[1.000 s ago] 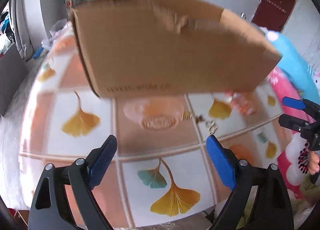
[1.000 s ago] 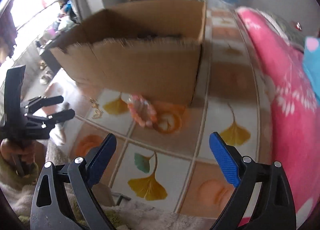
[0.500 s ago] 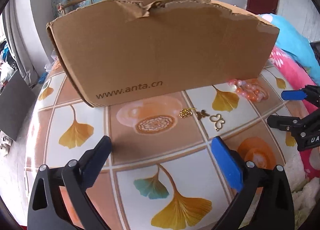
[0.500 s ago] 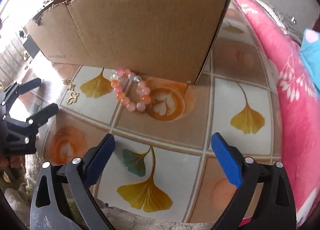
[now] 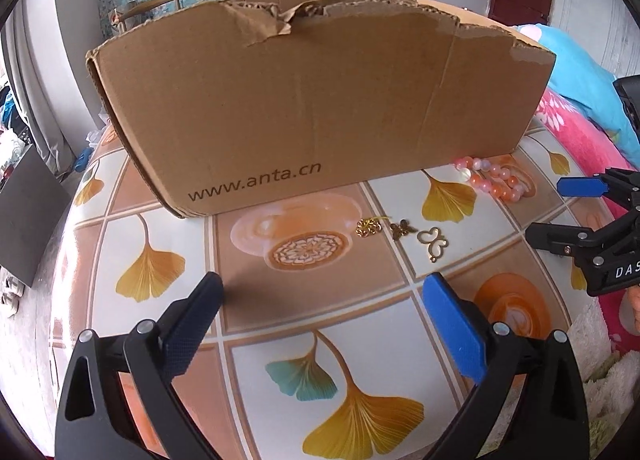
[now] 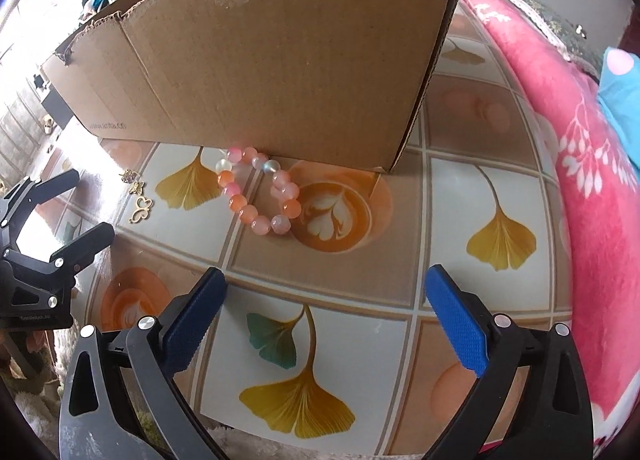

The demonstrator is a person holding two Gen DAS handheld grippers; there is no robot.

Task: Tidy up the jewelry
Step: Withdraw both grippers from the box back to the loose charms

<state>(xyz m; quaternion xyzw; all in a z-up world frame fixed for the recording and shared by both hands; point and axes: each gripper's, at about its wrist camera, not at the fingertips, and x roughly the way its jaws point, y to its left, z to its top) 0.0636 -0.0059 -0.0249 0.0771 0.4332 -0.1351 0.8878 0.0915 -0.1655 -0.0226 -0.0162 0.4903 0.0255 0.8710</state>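
We hold both grippers tilted down over the tabletop [image 5: 168,244], whose cloth shows ginkgo leaves and coffee cups. The left gripper [image 5: 320,300] has its jaws spread wide, having just been opening, with nothing between them but bare cloth. The right gripper [image 6: 324,292] is likewise released, its jaws having just been widening, and nothing sits between them either. A torn cardboard box [image 5: 320,100] stands open-topped toward the far edge of the tabletop. The pink and orange bead bracelet [image 6: 258,190] lies flat on the cloth just in front of the box's near wall, close to the box's right corner; whether it touches the cardboard we cannot tell. Further toward the left edge, three small gold charms lie in a short row, apart from the bracelet: a round filigree charm [image 5: 368,227], a small butterfly charm [image 5: 403,229] and an open butterfly-outline pendant [image 5: 434,244]. A pink blanket [image 6: 580,164] runs along the right edge of the tabletop.
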